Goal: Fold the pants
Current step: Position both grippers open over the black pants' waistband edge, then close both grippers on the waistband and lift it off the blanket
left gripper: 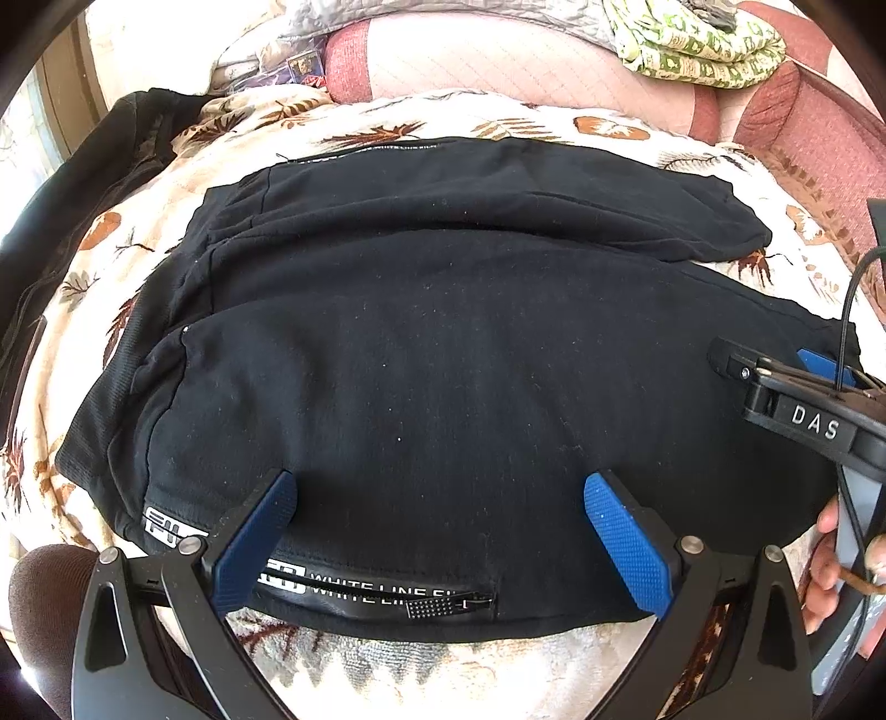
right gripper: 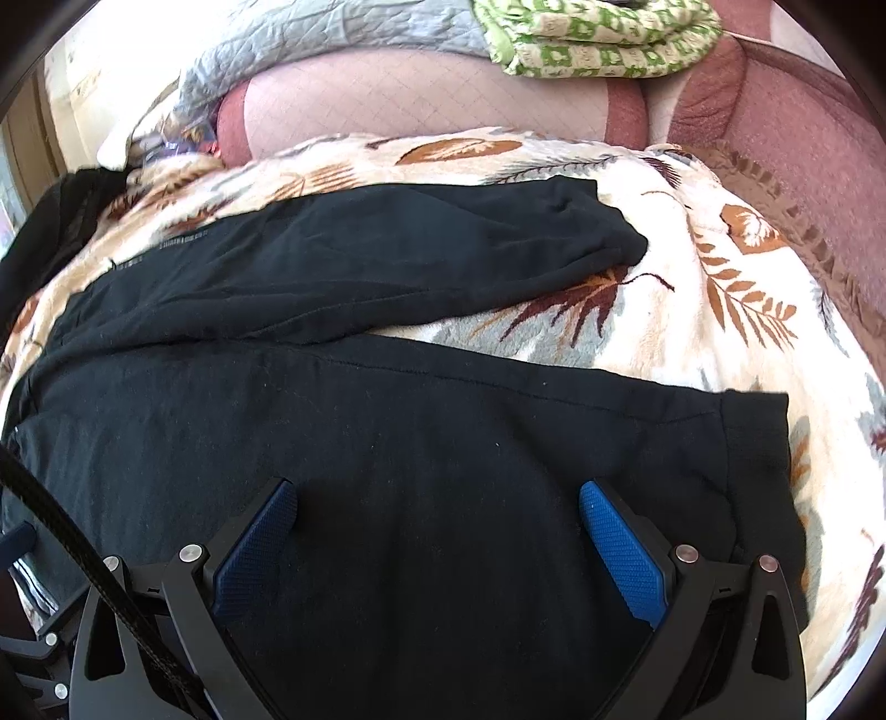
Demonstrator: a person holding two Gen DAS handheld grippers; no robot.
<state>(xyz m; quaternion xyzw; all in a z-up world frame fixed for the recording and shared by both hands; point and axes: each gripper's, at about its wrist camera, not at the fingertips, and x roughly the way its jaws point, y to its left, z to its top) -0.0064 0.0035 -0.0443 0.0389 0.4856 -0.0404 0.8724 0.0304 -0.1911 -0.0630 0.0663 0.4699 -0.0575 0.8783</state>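
Pants [left gripper: 443, 343], black, lie flat on a leaf-print blanket [left gripper: 99, 260], long axis running left to right: waistband at the left, leg ends at the right, one leg angled away behind the other. Both the left hand-held gripper [left gripper: 440, 545] and right hand-held gripper [right gripper: 437, 551] hover over them, jaws spread wide, holding nothing.

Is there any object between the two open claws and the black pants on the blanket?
Nothing visible stands in the way. The left claw and the right claw are both open directly over the black cotton pants, which lie flat on the leaf-patterned fleece blanket. The folded green patterned cloth lies far behind, on the sofa.
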